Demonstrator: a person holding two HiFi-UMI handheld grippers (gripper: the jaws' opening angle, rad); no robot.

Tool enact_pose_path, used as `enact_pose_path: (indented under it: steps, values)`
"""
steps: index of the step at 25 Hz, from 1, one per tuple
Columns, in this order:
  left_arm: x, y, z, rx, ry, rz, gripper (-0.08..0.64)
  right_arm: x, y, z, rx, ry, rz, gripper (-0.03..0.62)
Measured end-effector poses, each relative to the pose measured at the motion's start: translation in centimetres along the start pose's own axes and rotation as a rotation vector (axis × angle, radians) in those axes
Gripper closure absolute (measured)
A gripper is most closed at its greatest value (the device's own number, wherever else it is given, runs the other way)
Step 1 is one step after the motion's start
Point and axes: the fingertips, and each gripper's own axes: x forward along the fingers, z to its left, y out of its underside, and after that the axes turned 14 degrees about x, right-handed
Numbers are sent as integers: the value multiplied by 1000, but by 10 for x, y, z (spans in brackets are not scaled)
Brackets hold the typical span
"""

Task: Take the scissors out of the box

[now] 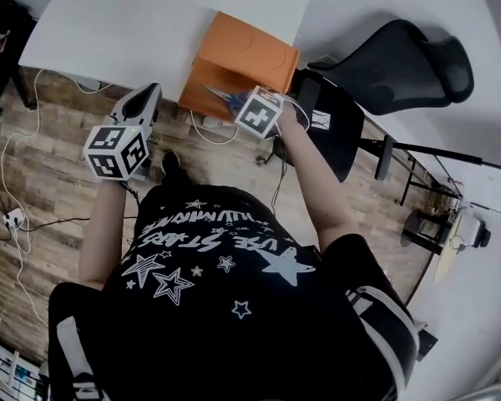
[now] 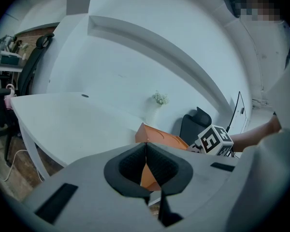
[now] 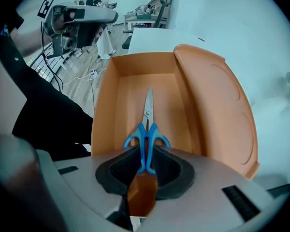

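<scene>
Your right gripper (image 3: 146, 161) clamps the blue handles of the scissors (image 3: 148, 111); their blades point away from it, along the length of the box (image 3: 113, 100). Your left gripper (image 2: 146, 146) is closed, empty.

White print on the black T-shirt (image 1: 225, 249), behind both grippers, stands upside down. Only a word like "STARS" can be made out. Black-and-white square code markers cover the left cube (image 1: 117, 150) on the left gripper (image 1: 147, 97) and the right cube (image 1: 259, 111) on the right gripper (image 3: 144, 159).
</scene>
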Motion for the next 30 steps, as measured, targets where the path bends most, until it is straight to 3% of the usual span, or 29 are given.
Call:
enact_pose_path:
  steps: [8, 15, 30]
  values:
    - [-2, -3, -27, -3, -8, -13, 541, -21, 15, -7, 4, 36, -80, 491]
    - [-32, -4, -49, -2, -77, -44, 541, -49, 17, -3, -20, 50, -179, 491]
    - [-74, -5, -131, 56, -175, -85, 541, -116, 52, -8, 38, 126, -499, 491]
